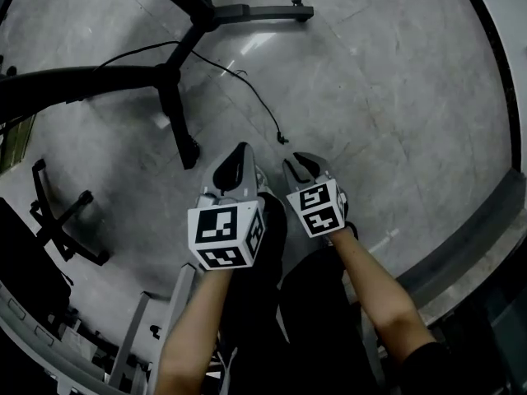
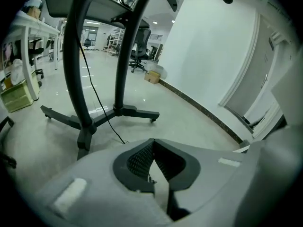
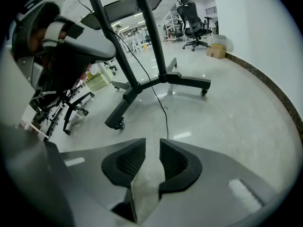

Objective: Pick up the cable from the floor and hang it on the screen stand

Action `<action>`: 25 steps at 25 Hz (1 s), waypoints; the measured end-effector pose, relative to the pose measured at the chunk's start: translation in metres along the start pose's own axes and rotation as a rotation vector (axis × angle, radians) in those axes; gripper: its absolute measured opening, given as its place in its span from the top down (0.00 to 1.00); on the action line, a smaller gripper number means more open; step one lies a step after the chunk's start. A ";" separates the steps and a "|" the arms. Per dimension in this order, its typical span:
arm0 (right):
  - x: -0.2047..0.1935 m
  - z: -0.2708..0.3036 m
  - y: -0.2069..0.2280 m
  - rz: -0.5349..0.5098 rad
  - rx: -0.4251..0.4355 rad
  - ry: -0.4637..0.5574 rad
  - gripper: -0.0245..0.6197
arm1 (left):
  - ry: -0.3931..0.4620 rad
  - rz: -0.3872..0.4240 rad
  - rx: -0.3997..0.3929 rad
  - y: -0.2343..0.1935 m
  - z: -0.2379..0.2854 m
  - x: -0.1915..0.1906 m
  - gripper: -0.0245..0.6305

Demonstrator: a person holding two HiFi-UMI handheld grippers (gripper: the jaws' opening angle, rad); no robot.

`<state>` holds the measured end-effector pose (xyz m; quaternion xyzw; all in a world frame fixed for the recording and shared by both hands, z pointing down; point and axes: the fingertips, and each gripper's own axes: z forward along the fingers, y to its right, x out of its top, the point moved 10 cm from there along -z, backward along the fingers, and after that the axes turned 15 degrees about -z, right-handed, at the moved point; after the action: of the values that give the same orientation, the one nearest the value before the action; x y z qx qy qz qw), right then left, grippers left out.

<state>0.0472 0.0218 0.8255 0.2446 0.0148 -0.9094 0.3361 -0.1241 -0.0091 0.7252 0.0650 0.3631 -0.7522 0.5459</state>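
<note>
A pale grey polished floor fills the room, with a white wall and dark skirting along one side. The black screen stand spreads its wheeled legs across it.

Nothing of the task looks done yet. The cable, thin and black, lies on the floor and neither gripper touches it. In the head view it leaves the hub of the stand's legs, arcs over one leg and then runs down to its free end. That end lies on bare floor just ahead of the two grippers. The gripper views suggest it comes down from up near the screen, though the top is too thin to follow.

The loose stretch has its long axis running from the stand towards the person. Its free end points at the gap between the two grippers, a little nearer the right one.

The left gripper has its fingers pressed together, with nothing caught in them. The right gripper has its fingers spread, with only floor showing between them. The cable runs straight ahead of that opening.

What remains, as I judge it, is the whole job: reaching the free end, gripping it, lifting it and draping it over the stand.
</note>
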 end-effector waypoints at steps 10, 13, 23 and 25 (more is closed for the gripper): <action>-0.038 0.113 0.022 -0.001 0.034 -0.077 0.79 | -0.019 0.071 -0.005 -0.058 0.070 0.004 0.96; -0.045 0.139 0.029 0.010 0.043 -0.106 0.79 | -0.023 0.080 -0.007 -0.070 0.083 -0.001 0.96; -0.067 0.193 0.029 0.027 0.076 -0.230 0.75 | -0.012 0.086 -0.008 -0.092 0.101 -0.004 0.96; -0.069 0.198 0.025 -0.016 0.056 -0.262 0.77 | -0.012 0.087 -0.005 -0.094 0.103 -0.003 0.96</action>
<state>0.0222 0.0062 1.0343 0.1329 -0.0529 -0.9362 0.3210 -0.1736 -0.0573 0.8461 0.0747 0.3586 -0.7271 0.5806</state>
